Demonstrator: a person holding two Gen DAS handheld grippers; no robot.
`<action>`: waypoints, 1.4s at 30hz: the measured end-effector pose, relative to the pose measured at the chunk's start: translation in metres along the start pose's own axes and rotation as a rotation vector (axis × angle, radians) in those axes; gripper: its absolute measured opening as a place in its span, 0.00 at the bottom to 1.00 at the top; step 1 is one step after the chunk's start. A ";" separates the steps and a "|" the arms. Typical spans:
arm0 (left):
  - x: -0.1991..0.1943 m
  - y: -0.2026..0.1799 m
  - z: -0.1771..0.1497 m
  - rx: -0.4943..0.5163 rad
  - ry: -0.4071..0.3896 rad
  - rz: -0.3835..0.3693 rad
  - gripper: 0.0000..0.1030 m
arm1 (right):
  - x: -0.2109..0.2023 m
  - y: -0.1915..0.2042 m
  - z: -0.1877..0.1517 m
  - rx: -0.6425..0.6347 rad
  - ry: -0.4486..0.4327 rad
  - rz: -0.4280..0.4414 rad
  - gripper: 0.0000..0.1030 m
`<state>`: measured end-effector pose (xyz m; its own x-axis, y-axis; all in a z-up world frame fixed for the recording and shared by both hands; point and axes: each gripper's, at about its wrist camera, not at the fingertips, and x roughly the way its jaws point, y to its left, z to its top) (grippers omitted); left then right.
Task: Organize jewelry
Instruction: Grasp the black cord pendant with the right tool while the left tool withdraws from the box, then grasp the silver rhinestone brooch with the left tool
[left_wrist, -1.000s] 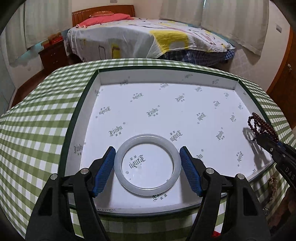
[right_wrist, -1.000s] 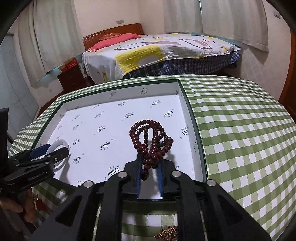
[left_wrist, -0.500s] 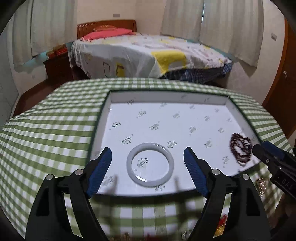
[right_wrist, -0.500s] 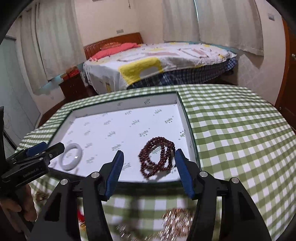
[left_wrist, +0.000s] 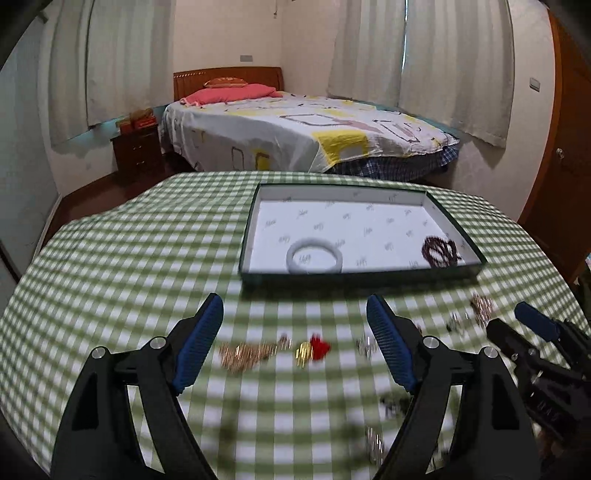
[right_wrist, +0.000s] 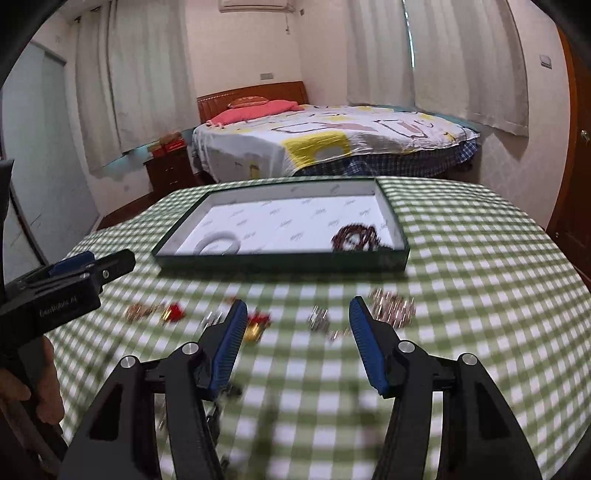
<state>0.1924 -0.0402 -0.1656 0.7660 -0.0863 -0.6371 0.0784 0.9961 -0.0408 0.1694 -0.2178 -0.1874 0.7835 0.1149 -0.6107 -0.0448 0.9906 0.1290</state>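
Both grippers, left gripper (left_wrist: 295, 343) and right gripper (right_wrist: 295, 339), gape empty over loose gold chain (left_wrist: 245, 354) short of the tray (left_wrist: 373, 275): probably light, limp, snag-prone; pinch its bunched middle.

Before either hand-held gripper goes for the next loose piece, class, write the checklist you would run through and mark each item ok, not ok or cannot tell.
1. Left hand-held gripper open and holding nothing: ok.
2. Right hand-held gripper open and holding nothing: ok.
3. White bangle lying inside the box: ok.
4. Dark red bead bracelet lying inside the box, near its right wall: ok.
5. All jewelry boxed: not ok; gold chain, red-and-gold charm and other pieces lie on the checked tablecloth.
6. Loose pieces separate, not tangled: cannot tell, they are blurred.
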 end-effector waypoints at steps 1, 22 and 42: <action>-0.005 0.002 -0.006 -0.003 0.004 0.003 0.76 | -0.004 0.003 -0.006 -0.002 0.004 0.006 0.55; -0.055 0.037 -0.078 -0.053 0.040 0.086 0.76 | -0.016 0.047 -0.064 -0.087 0.056 0.046 0.52; -0.042 0.033 -0.090 -0.052 0.093 0.079 0.76 | 0.007 0.035 -0.074 -0.096 0.137 0.013 0.17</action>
<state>0.1050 -0.0024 -0.2093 0.7055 -0.0077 -0.7086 -0.0151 0.9996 -0.0259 0.1277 -0.1768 -0.2446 0.6908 0.1302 -0.7112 -0.1182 0.9908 0.0665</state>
